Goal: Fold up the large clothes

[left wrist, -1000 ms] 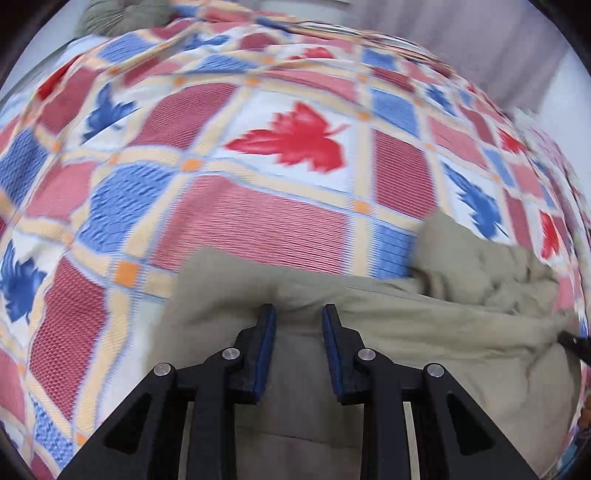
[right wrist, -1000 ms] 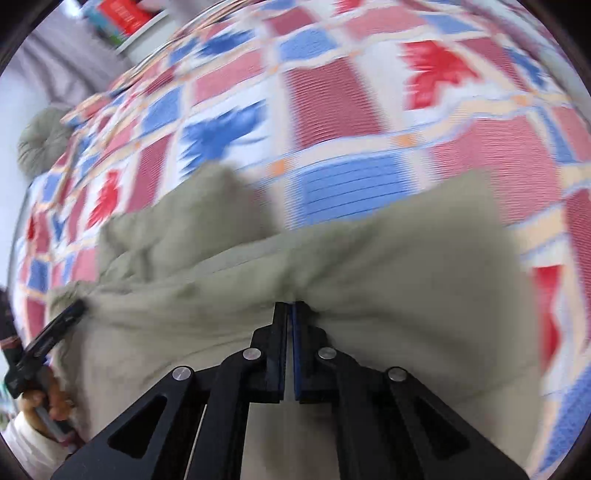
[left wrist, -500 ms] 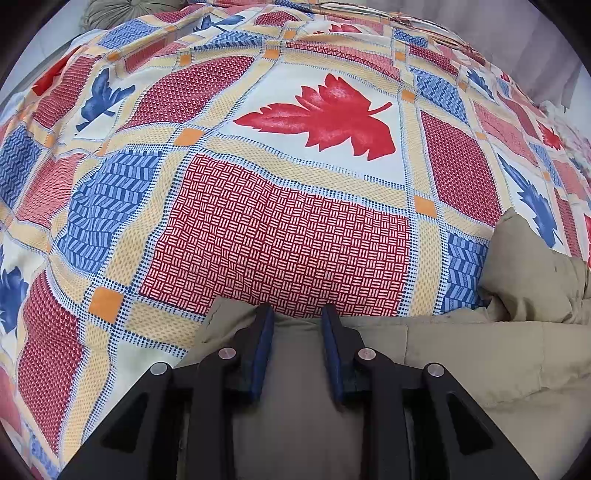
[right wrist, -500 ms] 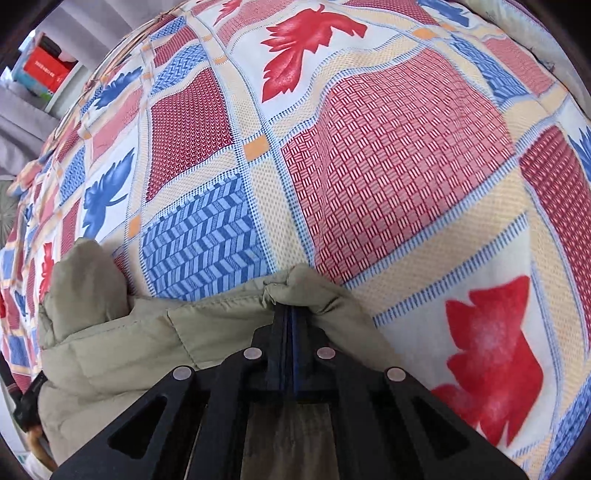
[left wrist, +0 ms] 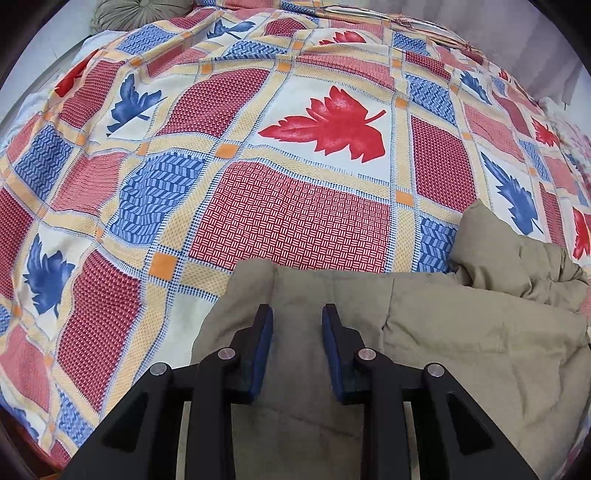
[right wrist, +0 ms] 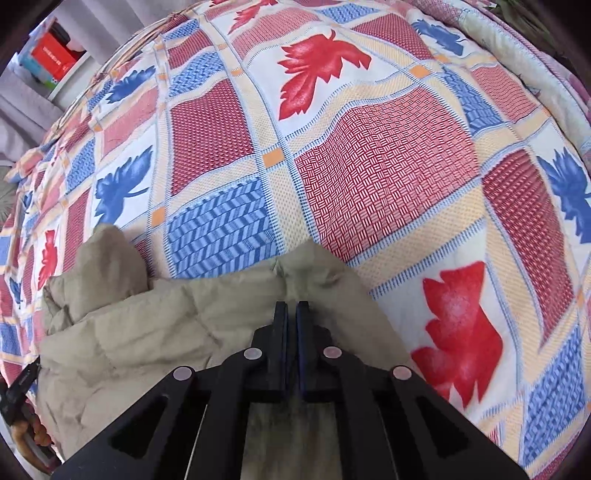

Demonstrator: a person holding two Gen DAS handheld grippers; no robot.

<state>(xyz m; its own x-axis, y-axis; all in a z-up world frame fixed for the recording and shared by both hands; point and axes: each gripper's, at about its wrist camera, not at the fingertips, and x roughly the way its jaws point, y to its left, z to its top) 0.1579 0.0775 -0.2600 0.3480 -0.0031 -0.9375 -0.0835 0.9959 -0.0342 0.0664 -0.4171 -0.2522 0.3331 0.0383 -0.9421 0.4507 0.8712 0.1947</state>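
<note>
A khaki padded jacket (left wrist: 461, 332) lies on the patchwork bedspread (left wrist: 295, 221), its straight folded edge stretched between my two grippers. My left gripper (left wrist: 297, 310) points steeply down over the jacket's left corner, blue pads a little apart with a thick layer of it between them. The right gripper (right wrist: 291, 302) pinches the jacket (right wrist: 147, 325) near its right corner. Its jaws are opening, only a thin slit shows, and fabric still puckers at the tips. A bunched part of the jacket (right wrist: 110, 258), perhaps a sleeve or hood, humps up past the middle of that edge.
The bedspread (right wrist: 388, 184), with red and blue leaf squares, reaches well beyond the jacket. A round grey-green cushion (left wrist: 129, 14) lies at the bed's far end. A shelf with a red box (right wrist: 51, 59) stands beyond the bed. The left gripper's black frame (right wrist: 18, 384) and a hand show at the lower left of the right wrist view.
Both grippers brought the jacket down onto the bedspread, dipped close to it, then drew back a little. The jacket's edge now lies flat, and a thin slit has appeared between the right pads.
</note>
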